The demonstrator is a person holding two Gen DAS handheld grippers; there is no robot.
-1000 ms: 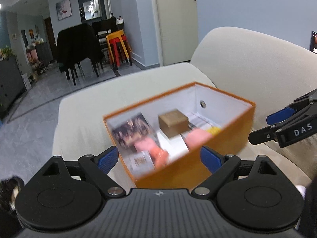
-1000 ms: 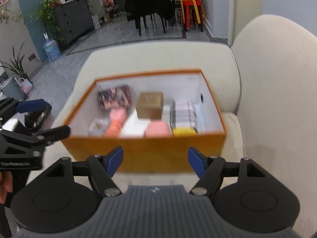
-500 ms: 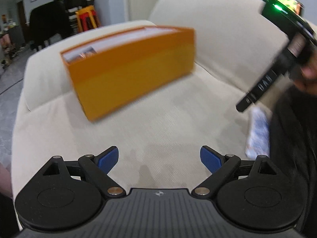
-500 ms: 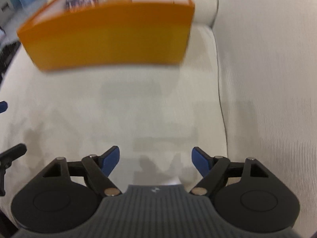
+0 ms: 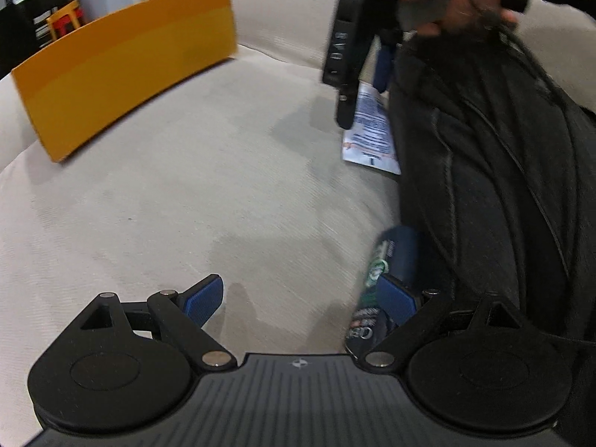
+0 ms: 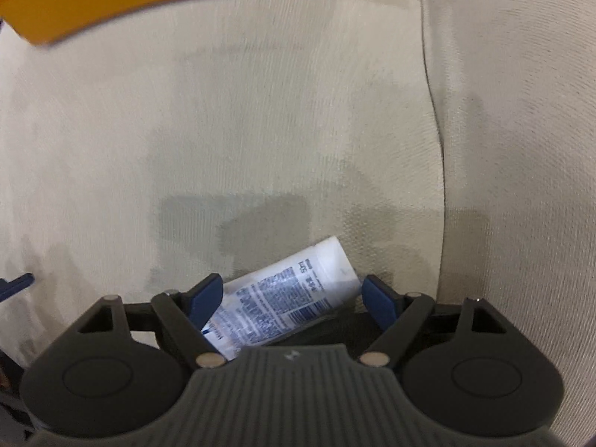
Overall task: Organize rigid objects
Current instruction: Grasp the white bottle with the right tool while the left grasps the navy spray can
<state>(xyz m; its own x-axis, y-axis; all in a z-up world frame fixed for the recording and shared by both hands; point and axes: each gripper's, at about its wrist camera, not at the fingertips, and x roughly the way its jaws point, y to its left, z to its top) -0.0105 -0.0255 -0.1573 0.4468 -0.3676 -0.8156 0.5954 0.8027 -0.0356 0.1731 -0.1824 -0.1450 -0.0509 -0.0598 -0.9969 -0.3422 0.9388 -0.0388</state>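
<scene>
While ribbed beige sofa (image 6: 260, 111) bears white tube (image 6: 283, 298) | right gripper (image 6: 290, 294) fingers just widened astride it | left gripper (image 5: 298, 298) fingers apart

One orange box (image 5: 123, 67), two tubes (image 6: 283, 298) (image 5: 376, 279).

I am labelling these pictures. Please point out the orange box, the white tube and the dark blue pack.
orange box (image 5: 123, 70): left wrist view, middle of its front wall.
white tube (image 6: 283, 294): right wrist view, its printed body.
dark blue pack (image 5: 391, 257): left wrist view, its upper end beside the person's dark clothing.
</scene>
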